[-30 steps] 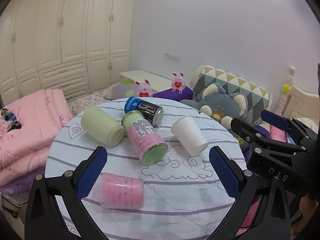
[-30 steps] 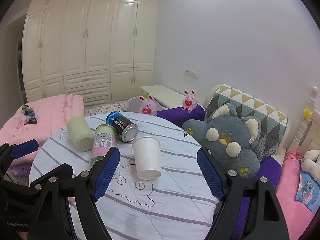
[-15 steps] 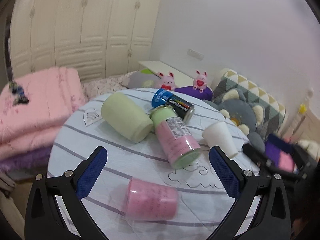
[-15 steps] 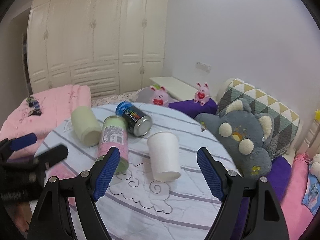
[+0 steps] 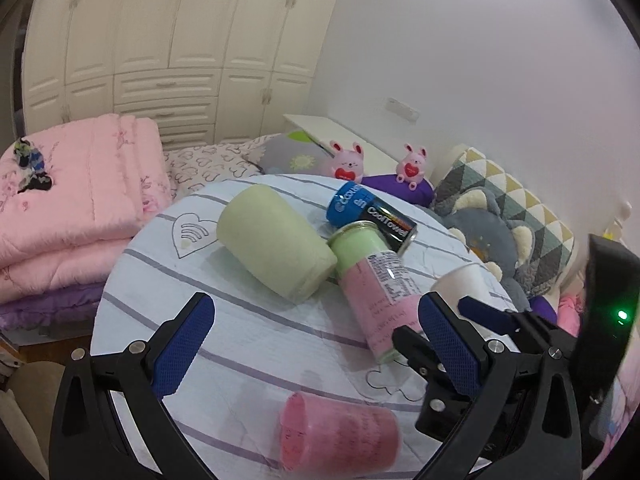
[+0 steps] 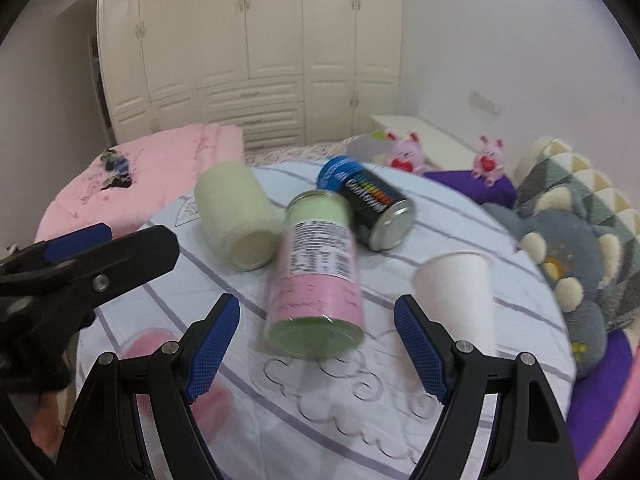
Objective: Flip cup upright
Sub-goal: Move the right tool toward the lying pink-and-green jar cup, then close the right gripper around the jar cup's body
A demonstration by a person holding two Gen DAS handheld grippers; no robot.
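Several cups and cans lie on their sides on a round striped table [image 5: 248, 332]. A pink cup [image 5: 340, 436] lies just below my open left gripper [image 5: 316, 336]. A pale green cup [image 5: 276, 244] [image 6: 236, 216], a pink-and-green jar [image 5: 380, 300] [image 6: 316, 280], a blue-black can [image 5: 372, 216] [image 6: 368, 204] and a white paper cup [image 6: 456, 292] [image 5: 464, 284] lie beyond. My open right gripper [image 6: 320, 348] hovers before the jar, with the white cup to its right. It shows in the left wrist view [image 5: 444, 340].
Folded pink quilts [image 5: 72, 208] lie left of the table. A grey plush toy [image 6: 576, 256] and patterned pillow [image 5: 516, 208] sit to the right. Two pink bunny toys [image 5: 348, 160] are behind. White wardrobes [image 6: 256, 48] fill the back wall.
Both grippers moved closer to the table and swung left. The jar now sits between the right fingers' view, and the pink cup sits nearer the left gripper. Both stay open.
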